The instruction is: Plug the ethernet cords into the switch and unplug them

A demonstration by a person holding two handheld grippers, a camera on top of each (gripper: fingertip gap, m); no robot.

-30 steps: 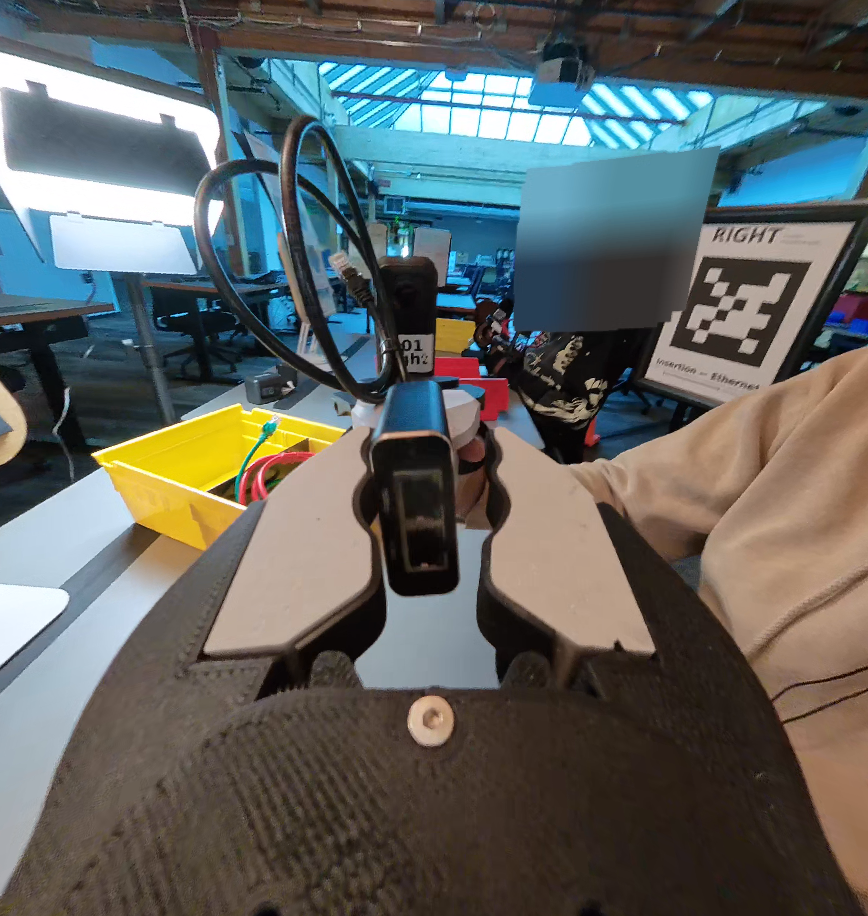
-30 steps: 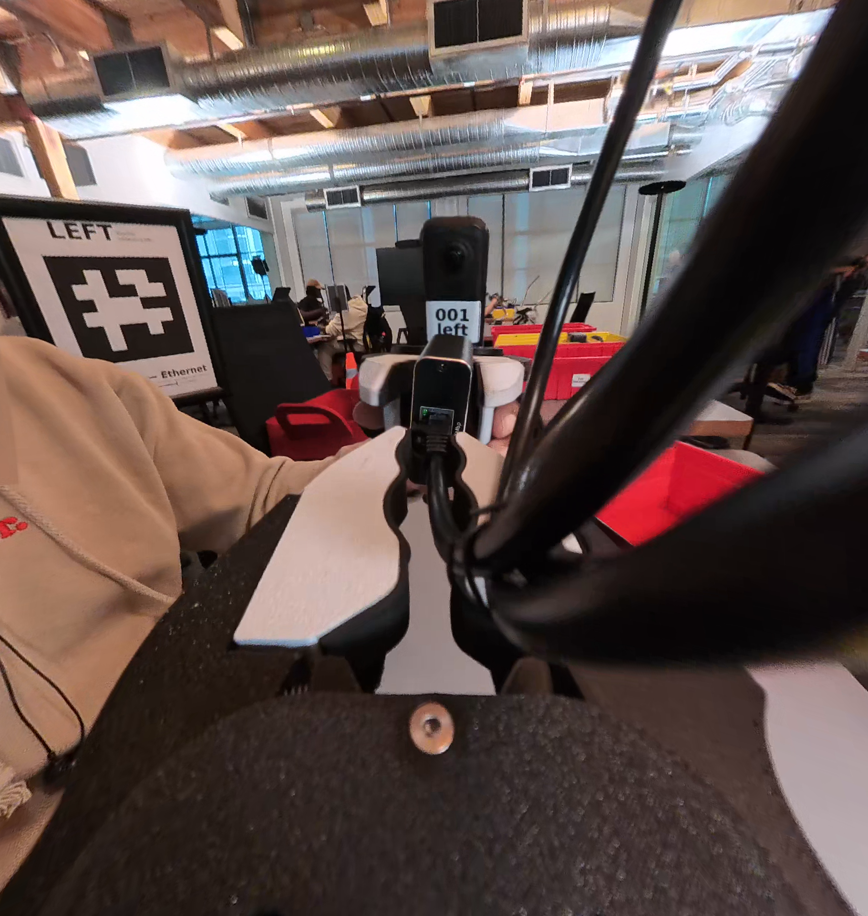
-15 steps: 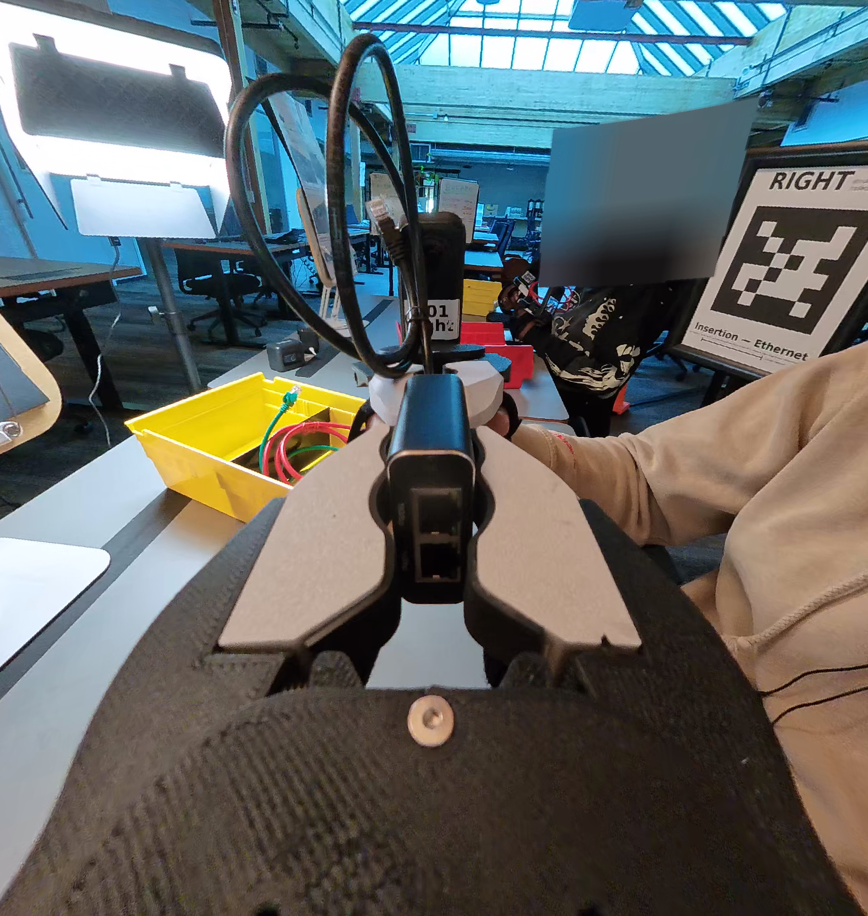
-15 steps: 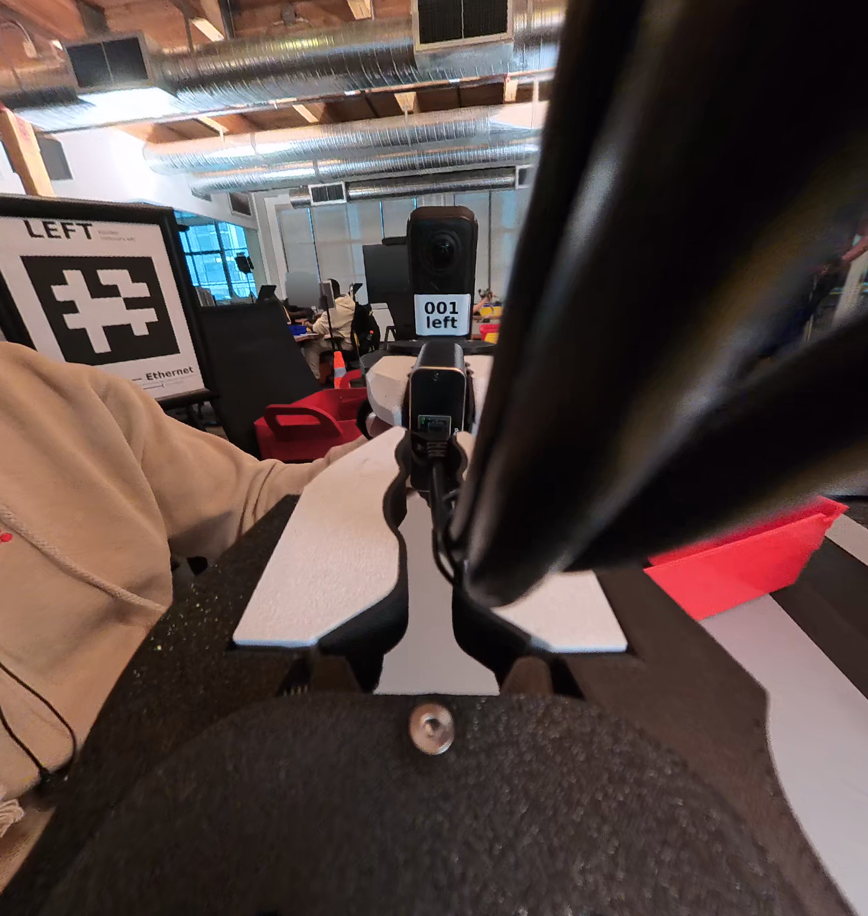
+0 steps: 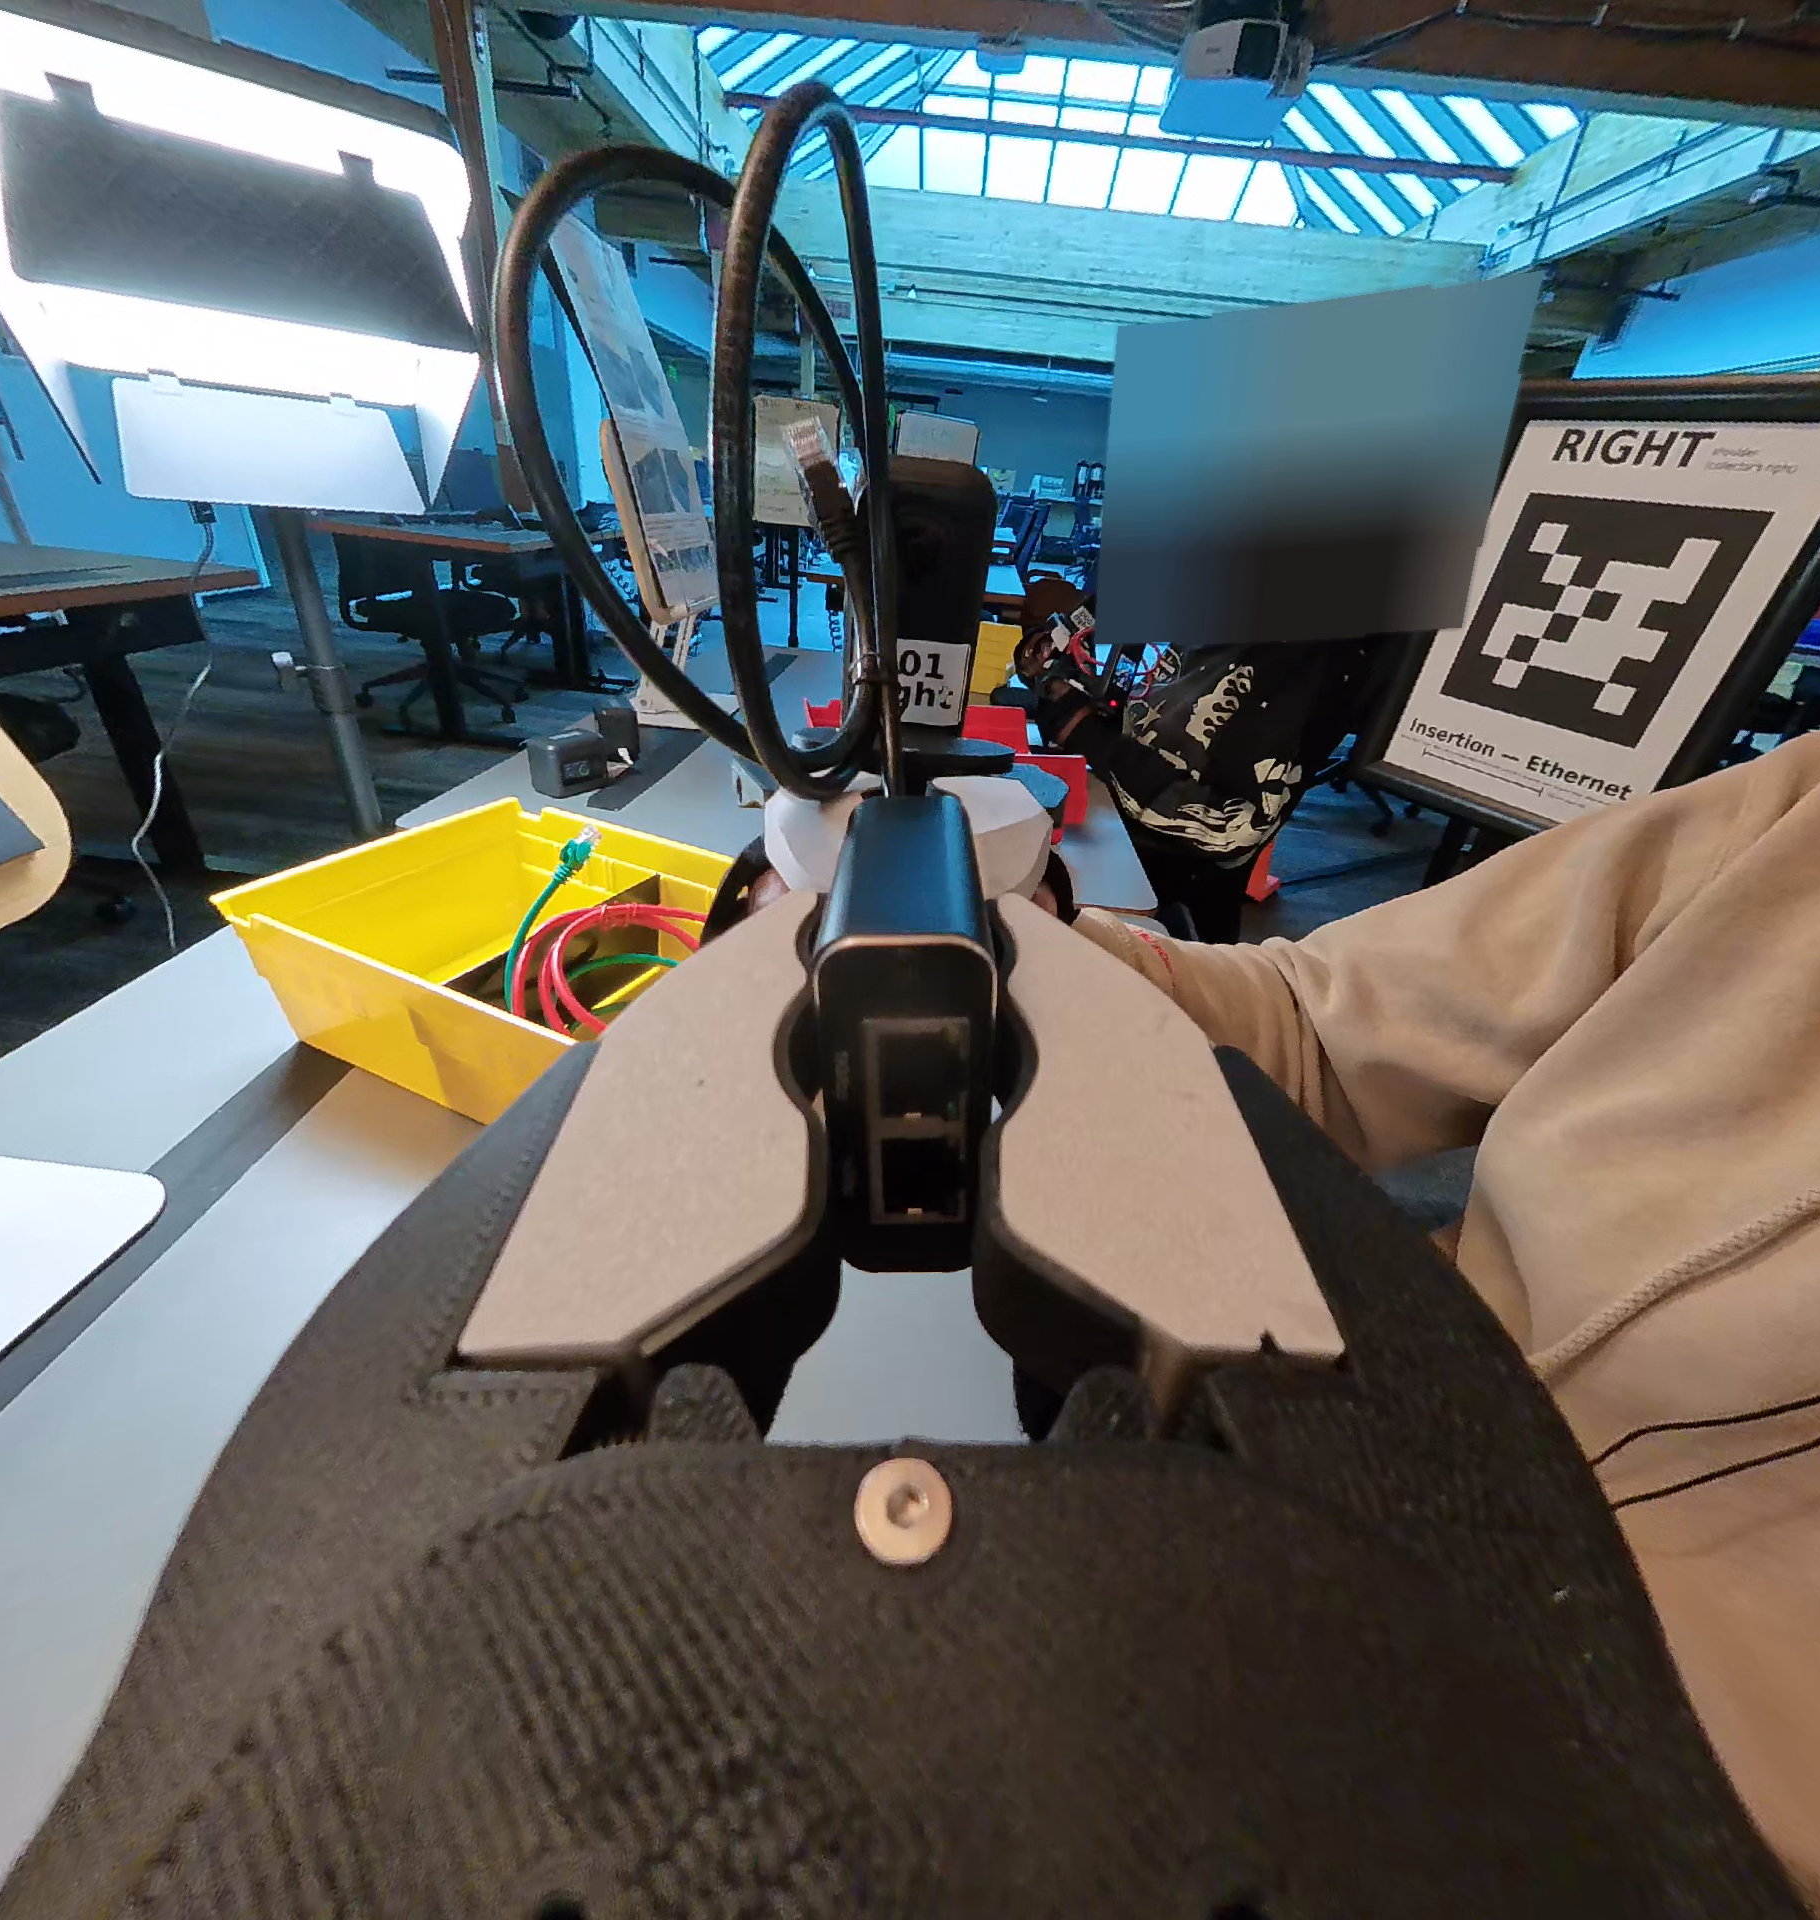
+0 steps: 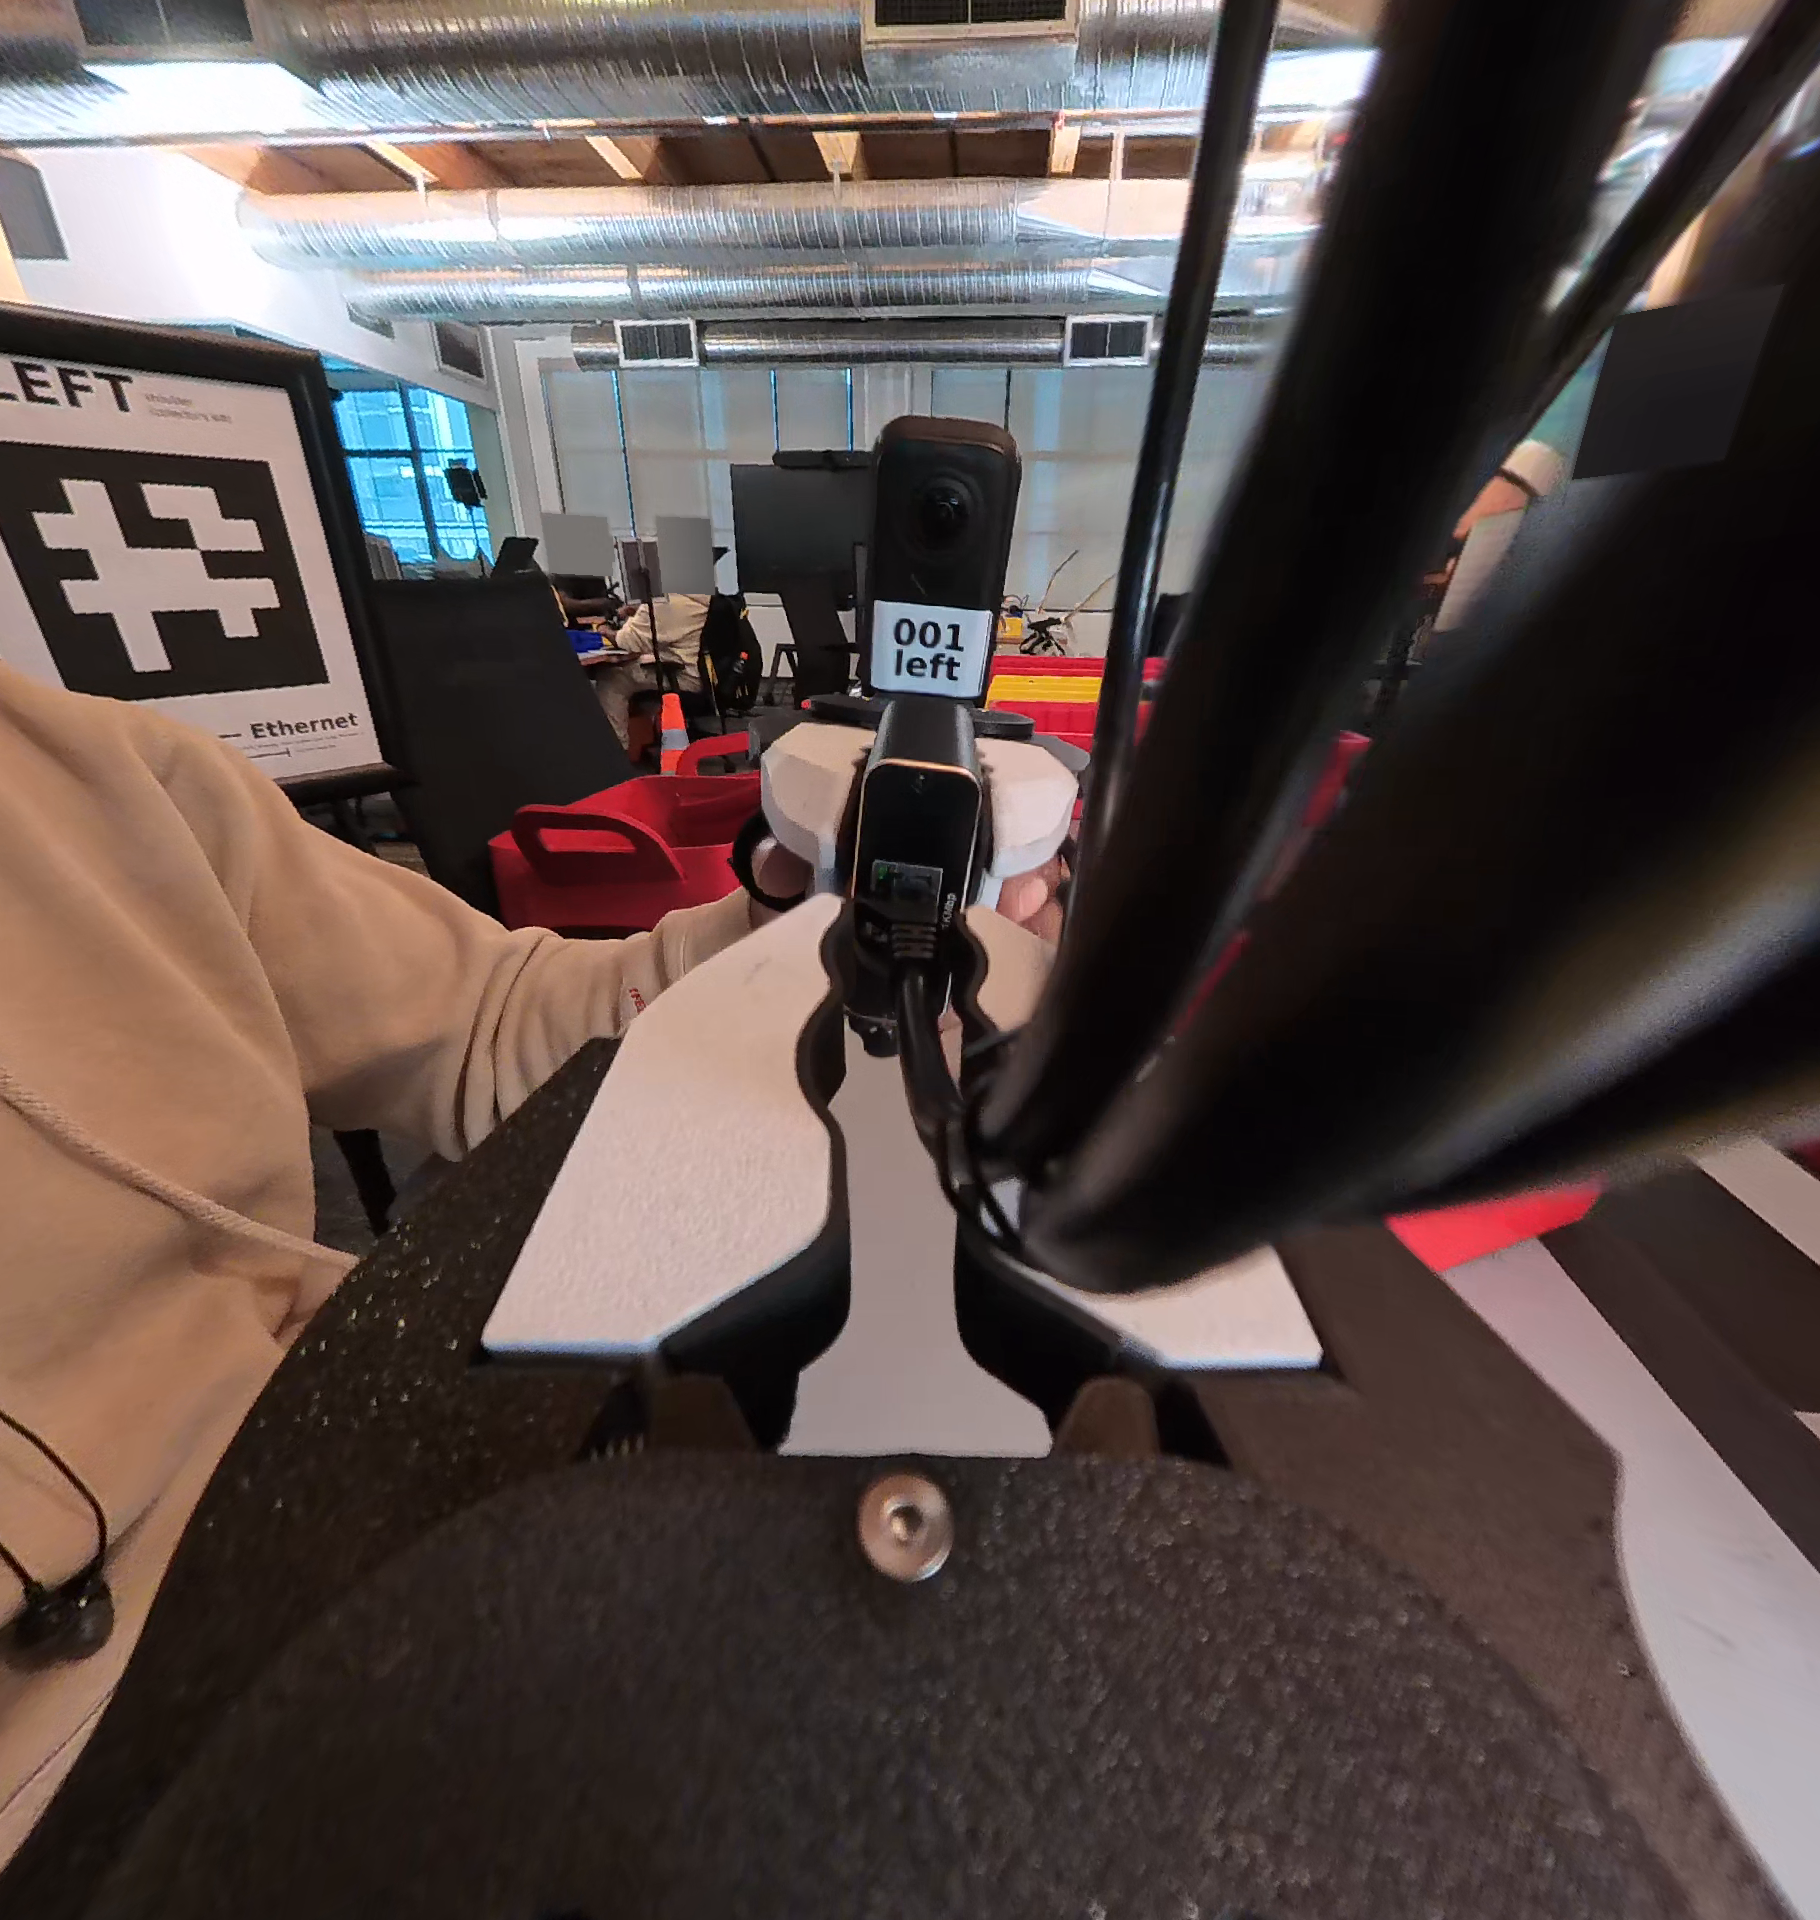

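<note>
My left gripper [image 5: 906, 935] is shut on a small black switch [image 5: 906, 1091], with two empty ports facing the camera. Beyond it, my right gripper [image 5: 906, 821] meets the switch's far end. In the right wrist view, my right gripper [image 6: 901, 935] is shut on the plug [image 6: 901, 940] of a black ethernet cord, which sits at the lower port of the switch [image 6: 921, 821]. The cord [image 5: 740, 416] loops up above both grippers and its free plug [image 5: 818, 468] hangs in the air. Blurred loops of the cord [image 6: 1405, 727] hide the right of the right wrist view.
A yellow bin [image 5: 366, 935] with red and green cords stands on the grey table [image 5: 106, 1558] to the left. A white pad [image 5: 33, 1247] lies at the left edge. Red bins [image 6: 625, 852] and framed marker signs [image 5: 1612, 603] stand behind. A person's beige sleeve [image 5: 1508, 987] fills the right. The grippers are tip to tip, or close to it.
Both grippers have stayed shut and joined at the switch. The left gripper has tilted, so both near ports show. The cord loops have swung across the right wrist view.
</note>
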